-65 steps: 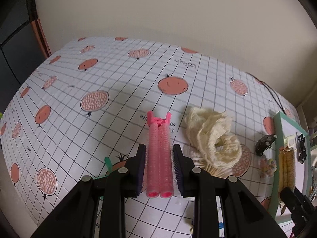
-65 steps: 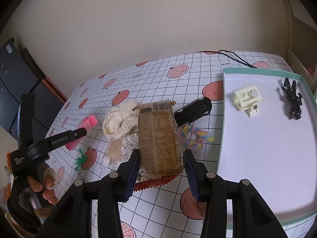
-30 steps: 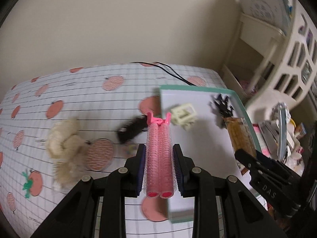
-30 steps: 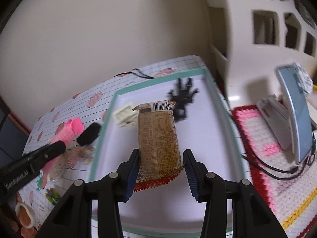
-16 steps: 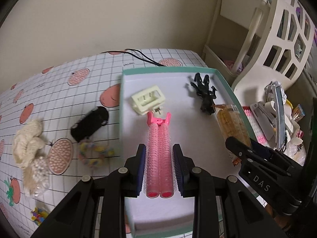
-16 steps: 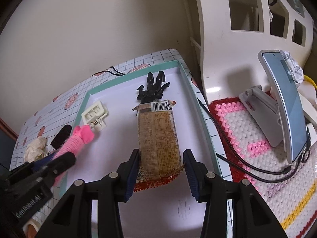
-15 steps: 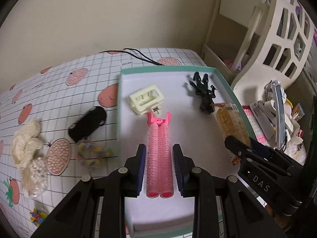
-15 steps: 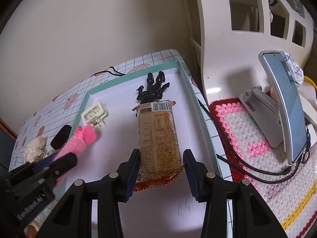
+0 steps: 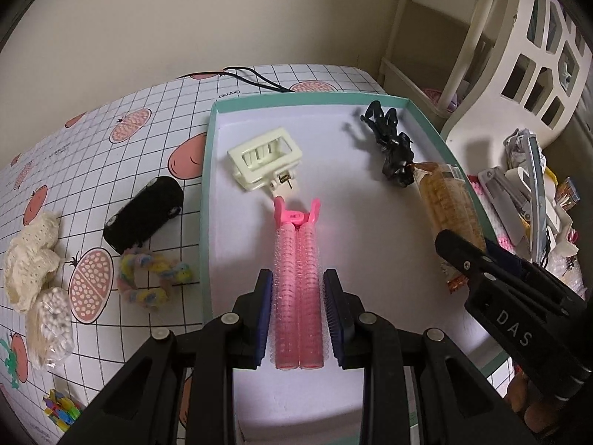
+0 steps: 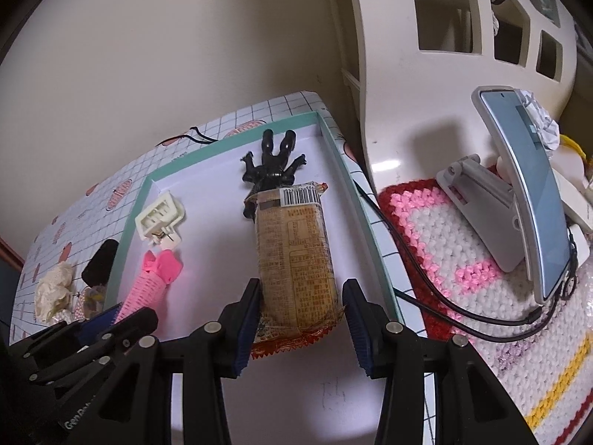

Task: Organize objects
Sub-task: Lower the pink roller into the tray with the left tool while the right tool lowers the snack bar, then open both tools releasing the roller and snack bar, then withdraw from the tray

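Now we have both loads over the shallow white tray with the teal rim (image 9: 206, 170), which sits on the gridded, fruit-print worktop (image 9: 122, 118). Our left gripper (image 9: 298, 309) has its jaws pinching the pink twin-barrel hair-roller clip (image 9: 296, 278) by its rear half. The clip's long axis runs straight out along the jaws, hinge end pointing away from us toward the cream rectangular plastic claw clip (image 9: 264, 163), which it nearly touches. Our right gripper (image 10: 301, 328) brackets the tan foil-wrapped snack bar (image 10: 296, 256). The near jaw touches the wrapper, but a gap shows at the far jaw, so they look spread, releasing rather than clamping. The bar lies lengthwise along the jaws too, barcode end forward, its tip against the black plastic claw clip (image 10: 272, 167) near the tray's right wall. We judge both things are where they belong, side by side and parallel. The coming move is to let go and draw straight back along those axes. The roller clip sits in mid-tray, nearer the left hand.
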### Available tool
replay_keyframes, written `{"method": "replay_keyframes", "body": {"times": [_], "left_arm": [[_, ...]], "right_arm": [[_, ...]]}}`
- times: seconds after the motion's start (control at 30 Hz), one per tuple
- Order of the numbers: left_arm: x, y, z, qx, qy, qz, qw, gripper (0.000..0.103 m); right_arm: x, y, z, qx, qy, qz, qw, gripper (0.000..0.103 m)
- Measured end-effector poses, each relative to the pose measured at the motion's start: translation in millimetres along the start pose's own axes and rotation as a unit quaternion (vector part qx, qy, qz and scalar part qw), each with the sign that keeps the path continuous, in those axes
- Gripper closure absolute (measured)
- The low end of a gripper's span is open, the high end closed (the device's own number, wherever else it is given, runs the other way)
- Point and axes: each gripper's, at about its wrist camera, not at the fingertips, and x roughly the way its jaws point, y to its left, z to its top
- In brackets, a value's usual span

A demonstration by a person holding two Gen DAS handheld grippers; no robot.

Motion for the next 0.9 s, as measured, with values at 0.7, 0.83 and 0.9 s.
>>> {"method": "replay_keyframes", "body": {"times": [0.7,0.83,0.9], "left_arm": [[-9.9,-0.1,-0.9,-0.013,0.004,-0.026,0.9996,0.067],[-16.5,2.4,1.0,-0.016,-0.003,-0.031,0.9994,0.066],[-20.9,5.1,2.4,-0.021,-0.008,-0.033,0.9992,0.066]], "right_arm": [[-12.1,-0.9,-8.2,-0.02,0.005,-0.014,1.0,0.049],[-17.2,-3.0,-8.2,-0.02,0.001,-0.012,1.0,0.043],[-20.8,-3.5,-8.2,-0.022,-0.003,-0.014,1.0,0.043]]}}
